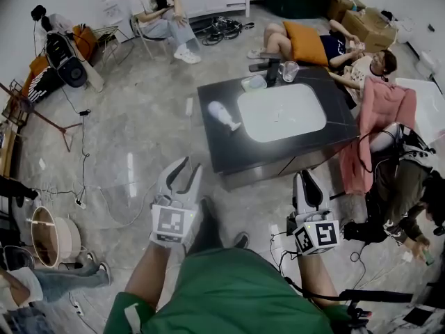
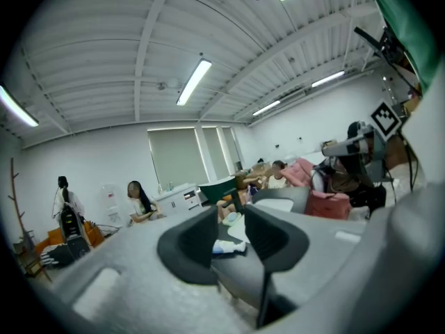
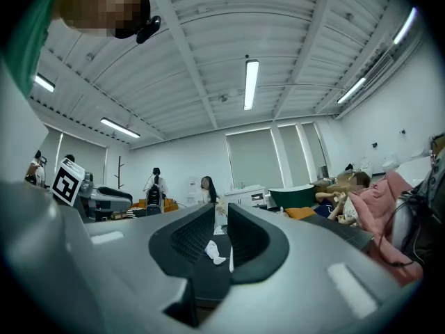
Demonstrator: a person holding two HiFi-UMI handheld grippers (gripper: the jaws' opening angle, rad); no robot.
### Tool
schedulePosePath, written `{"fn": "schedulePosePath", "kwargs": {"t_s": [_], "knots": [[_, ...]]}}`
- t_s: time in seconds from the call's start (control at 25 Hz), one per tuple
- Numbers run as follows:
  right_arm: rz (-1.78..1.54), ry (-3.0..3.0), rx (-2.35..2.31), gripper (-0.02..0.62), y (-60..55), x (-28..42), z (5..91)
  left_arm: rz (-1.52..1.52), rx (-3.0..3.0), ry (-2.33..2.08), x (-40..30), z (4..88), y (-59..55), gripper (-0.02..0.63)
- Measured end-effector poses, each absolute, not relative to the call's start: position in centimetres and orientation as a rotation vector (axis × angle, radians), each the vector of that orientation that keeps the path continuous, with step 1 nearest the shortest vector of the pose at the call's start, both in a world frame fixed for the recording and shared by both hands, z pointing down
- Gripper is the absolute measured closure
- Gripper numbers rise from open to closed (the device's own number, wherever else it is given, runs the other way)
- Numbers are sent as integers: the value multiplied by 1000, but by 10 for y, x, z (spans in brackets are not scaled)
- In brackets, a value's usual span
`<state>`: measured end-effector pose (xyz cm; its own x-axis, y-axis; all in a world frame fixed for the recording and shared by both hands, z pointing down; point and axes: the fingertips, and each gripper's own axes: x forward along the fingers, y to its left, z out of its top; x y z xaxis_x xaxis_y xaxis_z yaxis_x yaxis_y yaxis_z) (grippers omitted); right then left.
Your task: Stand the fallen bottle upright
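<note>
We see a large open studio set up for recording. A freestanding dark counter with a white basin stands mid-floor on polished stone. Around it are loose cables, cardboard boxes and seated onlookers. Strip lights run along a ribbed ceiling.

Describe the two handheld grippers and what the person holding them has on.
Both the left gripper and the right gripper have pale grey bodies with curved, tapering jaws lined by black ribbed pads. Each carries a white cube printed with black square markers. The person wears a green short-sleeved shirt.
</note>
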<state>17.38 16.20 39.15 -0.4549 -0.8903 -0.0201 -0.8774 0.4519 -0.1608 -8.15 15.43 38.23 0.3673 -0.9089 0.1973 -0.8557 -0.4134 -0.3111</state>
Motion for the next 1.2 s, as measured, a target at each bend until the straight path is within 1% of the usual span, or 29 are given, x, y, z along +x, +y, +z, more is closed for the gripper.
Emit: {"fn": "schedulePosePath", "kwargs": {"t_s": [0.28,0.52,0.88,1.2], "knots": [[-170,2552,-1678,552,130,178,387,-500,-2509,1533,-81,394,102,488],[-178,2535,-1762,552,86,167,395,-520,-2544,1452,-90,414,37,488],[-216,2511,-1865,552,12,127,400,-550,-2629,1334,-115,437,-58,489],[-268,2461,-1961,552,-37,96,407,-652,-2703,1186,-138,475,-119,489]]}}
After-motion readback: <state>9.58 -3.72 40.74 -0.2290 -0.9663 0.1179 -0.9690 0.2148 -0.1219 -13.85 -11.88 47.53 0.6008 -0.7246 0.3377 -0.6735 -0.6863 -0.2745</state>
